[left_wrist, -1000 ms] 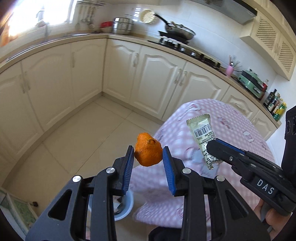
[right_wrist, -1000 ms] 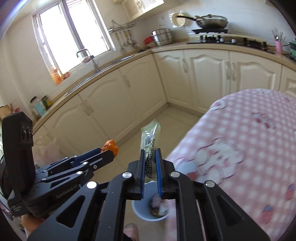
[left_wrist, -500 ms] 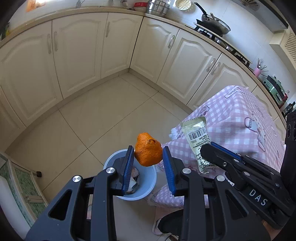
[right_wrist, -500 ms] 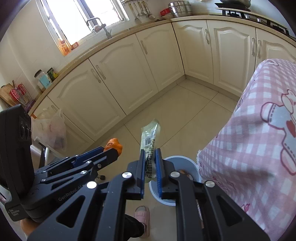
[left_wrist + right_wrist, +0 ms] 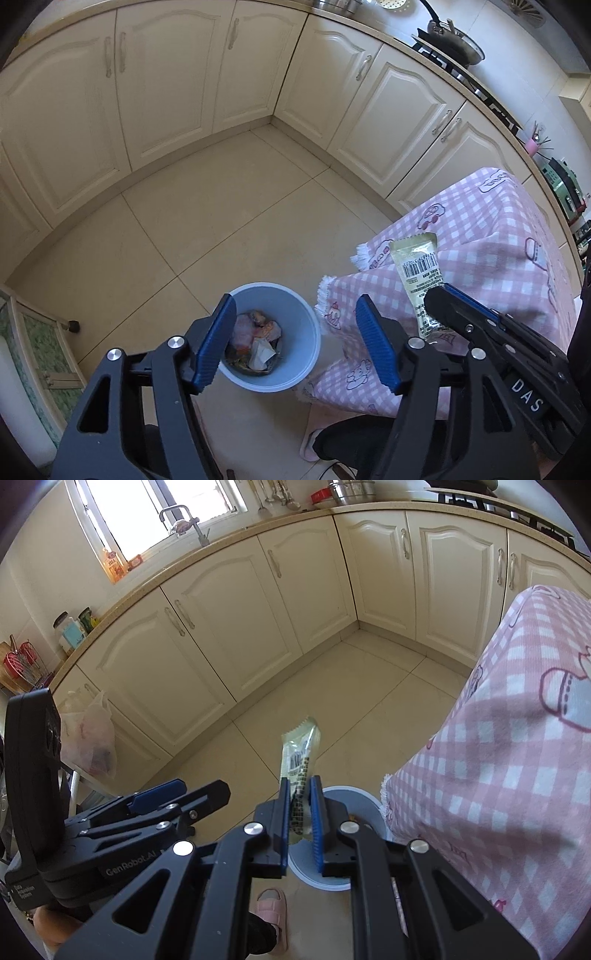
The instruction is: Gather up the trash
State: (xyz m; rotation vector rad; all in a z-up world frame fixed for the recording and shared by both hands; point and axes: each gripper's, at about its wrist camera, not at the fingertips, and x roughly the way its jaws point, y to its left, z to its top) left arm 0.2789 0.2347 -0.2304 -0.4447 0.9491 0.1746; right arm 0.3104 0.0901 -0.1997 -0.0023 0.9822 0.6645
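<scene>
A light blue trash bin (image 5: 275, 334) stands on the tiled floor beside the table, with crumpled wrappers and scraps inside. My left gripper (image 5: 295, 339) is open and empty right above the bin; it also shows in the right wrist view (image 5: 177, 794). My right gripper (image 5: 300, 805) is shut on a pale green snack wrapper (image 5: 300, 760) with a barcode, held upright over the bin's rim (image 5: 365, 797). The wrapper (image 5: 419, 273) and the right gripper (image 5: 443, 295) also show in the left wrist view, to the right of the bin.
A table with a pink checked cloth (image 5: 480, 258) hangs close to the bin on the right. Cream cabinets (image 5: 184, 81) line the walls. A pink slipper (image 5: 273, 912) is on the floor beside the bin. A plastic bag (image 5: 88, 738) hangs at the left.
My left gripper has opened and the orange peel it held is gone from its jaws. Both grippers have tilted down over the bin. The right gripper still holds the wrapper.
</scene>
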